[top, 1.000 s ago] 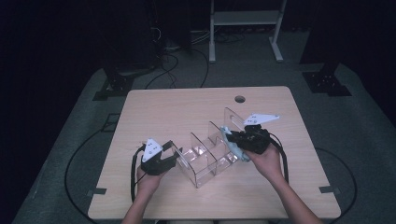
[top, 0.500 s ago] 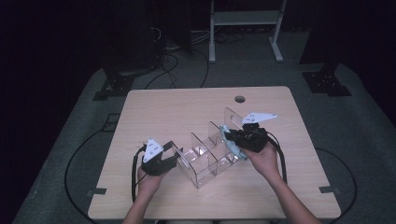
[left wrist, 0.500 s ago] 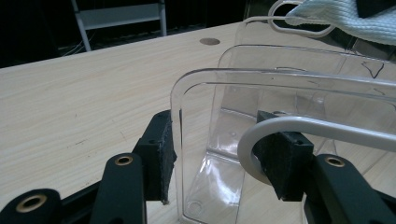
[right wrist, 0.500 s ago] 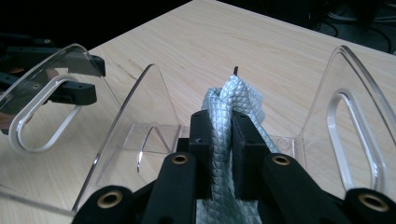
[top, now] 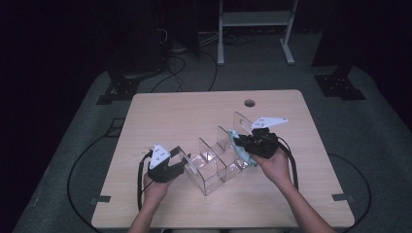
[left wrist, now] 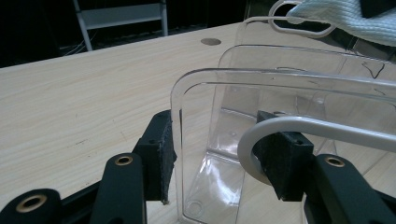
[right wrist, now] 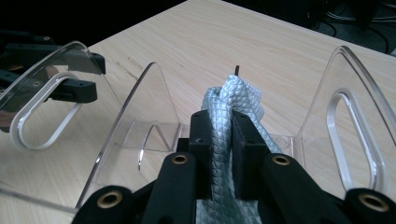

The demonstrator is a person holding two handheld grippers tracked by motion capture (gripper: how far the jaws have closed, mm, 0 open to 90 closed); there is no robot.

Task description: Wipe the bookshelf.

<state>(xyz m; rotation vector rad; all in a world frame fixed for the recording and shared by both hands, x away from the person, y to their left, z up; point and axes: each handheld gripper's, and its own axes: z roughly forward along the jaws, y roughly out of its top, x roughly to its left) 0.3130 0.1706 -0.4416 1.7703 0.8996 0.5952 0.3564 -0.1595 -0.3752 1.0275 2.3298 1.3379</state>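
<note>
Item under handling: a clear plastic divider rack point(top: 214, 162), resting on the wooden table point(top: 194, 116) between the two hands, slightly toward the person's edge.
Rack build: transparent, colourless; a flat base carrying several upright panels in a row, running diagonally from near left to far right in the high view.
Panel detail: rounded top corners; the end panels have an elongated cut-out with a whitish rim, seen in the right gripper view point(right wrist: 355, 140) and at the other end point(right wrist: 42, 112).
Compartments: open slots between the panels; the table grain shows through base and walls.
Second item: a light blue-grey cloth point(right wrist: 231, 121) with a knitted, scale-like texture, bunched into a thick fold.
Cloth position: over the far-right part of the rack, between two panels, in the high view point(top: 240, 148).
Left gripper point(left wrist: 224, 156): jaws closed onto the near end panel, one pad outside the wall, the other on the inner side at the cut-out rim.
Left gripper location: at the rack's left end in the high view point(top: 177, 162).
Right gripper point(right wrist: 218, 140): jaws clamped tight on the cloth, which bulges up above the pads.
Right gripper location: at the rack's right side in the high view point(top: 245, 144).
</note>
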